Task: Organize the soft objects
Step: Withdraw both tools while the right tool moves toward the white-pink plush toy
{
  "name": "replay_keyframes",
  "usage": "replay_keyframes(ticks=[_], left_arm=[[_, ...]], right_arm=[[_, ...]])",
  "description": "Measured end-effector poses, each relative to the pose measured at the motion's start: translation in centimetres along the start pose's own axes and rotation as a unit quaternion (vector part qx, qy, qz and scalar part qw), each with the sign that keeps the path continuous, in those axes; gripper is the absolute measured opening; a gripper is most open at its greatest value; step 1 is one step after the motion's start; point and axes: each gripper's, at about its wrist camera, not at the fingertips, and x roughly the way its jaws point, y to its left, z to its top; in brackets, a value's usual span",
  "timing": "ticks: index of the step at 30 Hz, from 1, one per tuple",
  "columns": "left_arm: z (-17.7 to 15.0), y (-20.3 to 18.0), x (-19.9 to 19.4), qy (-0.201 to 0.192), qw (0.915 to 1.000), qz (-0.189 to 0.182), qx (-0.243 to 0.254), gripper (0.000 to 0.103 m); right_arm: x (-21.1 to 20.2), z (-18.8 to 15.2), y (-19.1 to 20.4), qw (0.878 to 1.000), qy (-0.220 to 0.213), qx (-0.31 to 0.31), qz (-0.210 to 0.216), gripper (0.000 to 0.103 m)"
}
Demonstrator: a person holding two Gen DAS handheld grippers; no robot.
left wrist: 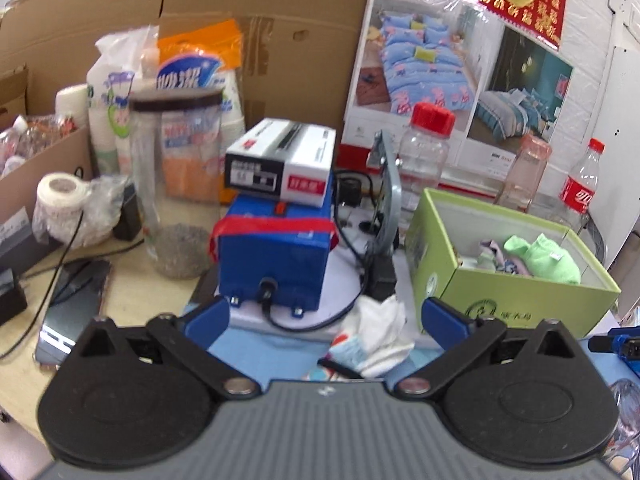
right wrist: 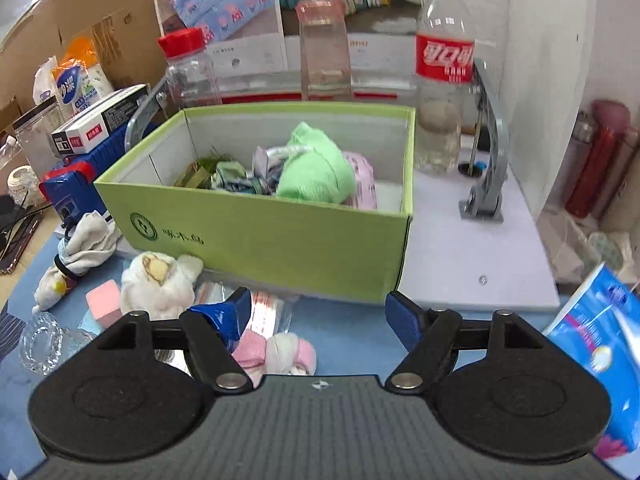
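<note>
A green cardboard box stands open on the blue mat; it also shows in the left wrist view. Inside lie a green cloth, a pink cloth and patterned fabric. My right gripper is open and empty in front of the box, above a pink and white sock bundle. A white plush, a pink sponge block and a white sock bundle lie left of it. My left gripper is open and empty over a white cloth.
A blue device with a boxed item on top and cables stands left of the box. Jars and bottles line the back. A phone lies at left. A blue packet lies at right, a glass dish at left.
</note>
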Motion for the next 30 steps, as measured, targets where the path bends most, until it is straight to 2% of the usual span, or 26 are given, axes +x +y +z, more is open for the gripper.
replay_keyframes(ticks=[4, 9, 11, 14, 16, 19, 22, 26, 30], left_arm=[[-1.0, 0.0, 0.3, 0.017, 0.9998, 0.008, 0.0, 0.102], [-1.1, -0.7, -0.3, 0.011, 0.9998, 0.008, 0.013, 0.102], [-1.2, -1.0, -0.6, 0.007, 0.9997, 0.006, 0.023, 0.102], [-1.4, -1.6, -0.6, 0.005, 0.9994, 0.003, 0.034, 0.102], [-1.6, -2.1, -0.4, 0.007, 0.9993, -0.005, 0.036, 0.102], [-1.8, -2.7, -0.1, 0.012, 0.9993, -0.008, 0.035, 0.102], [-2.0, -3.0, 0.0, 0.019, 0.999, -0.004, 0.039, 0.102], [-2.4, -2.9, -0.6, 0.022, 0.9977, 0.009, 0.063, 0.102], [-2.8, -1.9, -0.6, 0.029, 0.9954, 0.035, 0.084, 0.102]], right_arm=[[2.5, 0.2, 0.5, 0.999, 0.027, 0.015, 0.03, 0.06], [3.8, -0.6, -0.2, 0.997, 0.077, -0.001, 0.004, 0.061], [2.2, -1.7, -1.4, 0.996, 0.083, -0.004, -0.017, 0.061], [-2.1, -4.3, -3.5, 0.993, 0.077, -0.013, -0.088, 0.062], [-5.2, -6.1, -4.4, 0.992, 0.064, -0.009, -0.11, 0.062], [-8.5, -7.6, -4.7, 0.995, 0.03, 0.006, -0.09, 0.062], [-8.4, -7.9, -4.0, 0.997, 0.008, -0.005, -0.078, 0.063], [-4.8, -7.1, -2.8, 0.996, 0.034, -0.055, -0.062, 0.063], [-2.5, -7.2, -2.3, 0.996, 0.06, -0.06, -0.031, 0.063]])
